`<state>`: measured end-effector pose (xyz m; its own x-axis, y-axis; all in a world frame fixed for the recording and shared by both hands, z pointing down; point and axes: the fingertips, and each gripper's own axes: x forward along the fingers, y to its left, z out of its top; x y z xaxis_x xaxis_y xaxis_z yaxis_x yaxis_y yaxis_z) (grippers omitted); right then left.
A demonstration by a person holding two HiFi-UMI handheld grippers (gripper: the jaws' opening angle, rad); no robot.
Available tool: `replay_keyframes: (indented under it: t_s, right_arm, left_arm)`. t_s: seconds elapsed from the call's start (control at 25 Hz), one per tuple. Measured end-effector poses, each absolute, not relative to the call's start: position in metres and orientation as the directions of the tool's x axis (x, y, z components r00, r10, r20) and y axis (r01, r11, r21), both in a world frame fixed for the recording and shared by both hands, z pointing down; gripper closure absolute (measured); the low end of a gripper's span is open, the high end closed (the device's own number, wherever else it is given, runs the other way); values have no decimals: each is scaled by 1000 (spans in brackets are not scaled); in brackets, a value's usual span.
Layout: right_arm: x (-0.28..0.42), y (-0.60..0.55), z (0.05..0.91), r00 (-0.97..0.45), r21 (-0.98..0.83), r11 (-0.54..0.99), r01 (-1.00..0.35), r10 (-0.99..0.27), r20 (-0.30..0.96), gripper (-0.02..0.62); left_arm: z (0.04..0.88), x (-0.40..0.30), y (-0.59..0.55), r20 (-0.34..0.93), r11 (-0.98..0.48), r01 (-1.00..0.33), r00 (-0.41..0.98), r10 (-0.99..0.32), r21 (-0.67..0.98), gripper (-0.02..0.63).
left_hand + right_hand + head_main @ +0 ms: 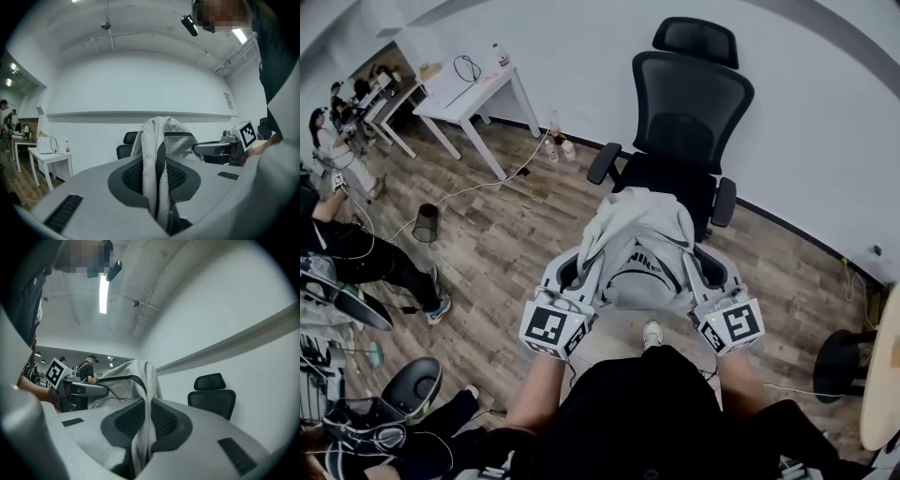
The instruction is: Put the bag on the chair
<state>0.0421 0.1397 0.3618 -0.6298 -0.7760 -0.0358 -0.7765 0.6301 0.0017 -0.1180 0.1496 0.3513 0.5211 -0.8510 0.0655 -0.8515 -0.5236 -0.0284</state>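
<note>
**Bag**: pale grey fabric with dark trim, soft and sagging. You hold it in the air above the wooden floor, facing the office chair. It rests on nothing, so it is not yet placed.

**Left hand-held gripper**: the jaws are drawn almost together and clamped on a fold of the bag's cloth, with a dark strip running through the fold. The fabric rises out of the pads and drapes across toward your other tool. This grip sits on the bag's left flank.

**Right hand-held gripper**: in the same condition, pinched onto a fold of grey fabric at the bag's right flank, with cloth trailing down through the jaws.

**Reason for the hold (a judgement):** a slack bag would probably bunch and swing from a single pinch. Two grips on opposite flanks keep it spread and level, ready to go down flat on the seat.

**Chair:** black mesh back with headrest and armrests, the seat vacant and turned toward you, standing by the white wall.

**Bag relative to your tools:** it spans the gap between them. Its bulk lies between and just ahead of the jaws, on the chair side. In the head view its far edge overlaps the front of the seat. Whether it is already over the cushion or just short of it, you cannot tell.
</note>
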Motion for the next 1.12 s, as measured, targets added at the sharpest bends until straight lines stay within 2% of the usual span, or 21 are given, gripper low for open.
replay_keyframes:
  t_s: [0.68, 1.12]
  right_arm:
    - [87, 42, 363, -683, -29, 684, -729, -729, -51, 540]
    - [79, -6, 371, -686, -31, 687, -726, -726, -39, 540]
  left_arm:
    - [352, -71, 62, 70, -509, -860, 507, -859, -26, 540]
    - [360, -78, 8, 71, -522, -853, 520, -851, -19, 540]
